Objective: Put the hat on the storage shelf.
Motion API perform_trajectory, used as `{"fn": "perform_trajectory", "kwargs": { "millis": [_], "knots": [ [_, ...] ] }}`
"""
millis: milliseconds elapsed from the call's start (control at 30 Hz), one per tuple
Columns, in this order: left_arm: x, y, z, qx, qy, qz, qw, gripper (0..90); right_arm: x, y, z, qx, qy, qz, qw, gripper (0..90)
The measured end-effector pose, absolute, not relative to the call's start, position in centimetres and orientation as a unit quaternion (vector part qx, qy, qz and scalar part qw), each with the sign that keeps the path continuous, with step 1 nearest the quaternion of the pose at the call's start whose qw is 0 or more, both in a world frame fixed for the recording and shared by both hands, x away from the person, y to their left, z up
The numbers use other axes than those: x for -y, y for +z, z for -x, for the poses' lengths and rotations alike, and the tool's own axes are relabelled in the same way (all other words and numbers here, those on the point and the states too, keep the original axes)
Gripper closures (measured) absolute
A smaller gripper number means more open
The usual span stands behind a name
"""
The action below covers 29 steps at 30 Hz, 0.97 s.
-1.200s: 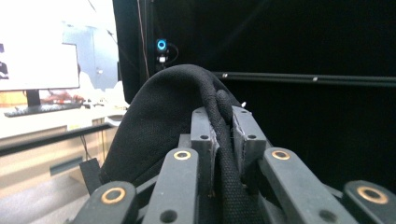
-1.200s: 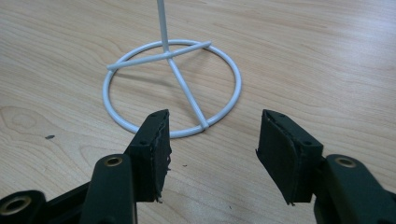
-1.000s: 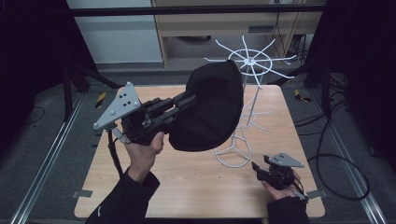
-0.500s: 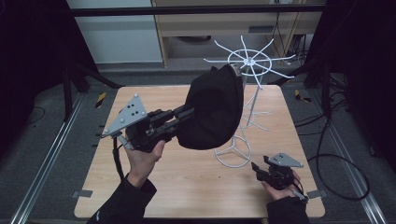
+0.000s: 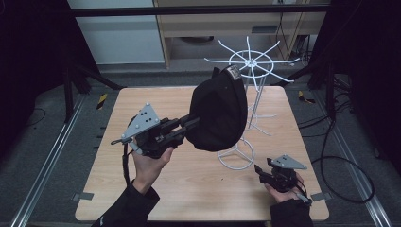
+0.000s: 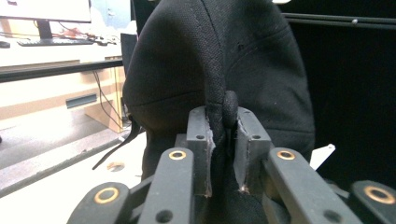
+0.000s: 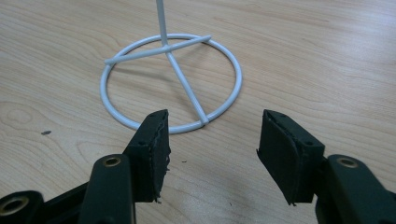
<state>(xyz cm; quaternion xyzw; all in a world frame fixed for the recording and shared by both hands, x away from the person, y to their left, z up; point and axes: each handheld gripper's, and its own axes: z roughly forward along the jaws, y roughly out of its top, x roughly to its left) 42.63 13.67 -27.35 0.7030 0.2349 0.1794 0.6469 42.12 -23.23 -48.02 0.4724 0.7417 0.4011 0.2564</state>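
Observation:
A black cap (image 5: 217, 111) hangs in the air over the wooden table (image 5: 198, 189), just left of a white wire stand (image 5: 253, 61). My left gripper (image 5: 194, 124) is shut on the cap's lower edge. In the left gripper view the pads pinch a thick seam of the cap (image 6: 219, 56) at the left gripper (image 6: 224, 135); the jaws have just eased a little with the fabric still between them. My right gripper (image 5: 259, 170) rests low at the front right, open and empty. In the right gripper view it (image 7: 212, 140) faces the stand's base ring (image 7: 173, 79).
The stand's spoked top ring spreads behind and right of the cap, and its base ring (image 5: 235, 158) sits on the table under the cap. Dark metal frame posts (image 5: 71, 85) stand at the table's left and right. Cables (image 5: 340, 161) lie on the floor at right.
My left hand has come down and a little right with the cap, which now hangs lower beside the stand's post. The right hand has stayed where it was.

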Motion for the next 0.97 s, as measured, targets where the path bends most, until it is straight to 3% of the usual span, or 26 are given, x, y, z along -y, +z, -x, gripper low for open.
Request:
{"fn": "perform_trajectory", "kwargs": {
  "millis": [133, 333, 533, 767, 967],
  "knots": [
    [-13.9, -27.8, -42.7, -0.239, 0.184, -0.703, 0.644, 70.1, 23.2, -48.0, -42.1, -0.741, 0.402, -0.472, 0.258, 42.9],
    [-15.3, -28.8, -42.2, -0.247, 0.193, -0.703, 0.638, 53.6, 23.3, -48.0, -42.1, -0.740, 0.400, -0.476, 0.256, 42.7],
    [-18.4, -31.3, -41.3, -0.279, 0.217, -0.699, 0.622, 40.1, 23.4, -48.0, -42.1, -0.738, 0.401, -0.477, 0.259, 41.3],
    [-22.4, -36.4, -41.2, -0.341, 0.238, -0.709, 0.569, 31.4, 23.5, -48.1, -42.1, -0.735, 0.400, -0.480, 0.262, 38.3],
    [-25.9, -41.9, -42.2, -0.414, 0.235, -0.712, 0.516, 29.1, 23.6, -48.2, -42.2, -0.731, 0.397, -0.491, 0.259, 32.5]
  ]
}}
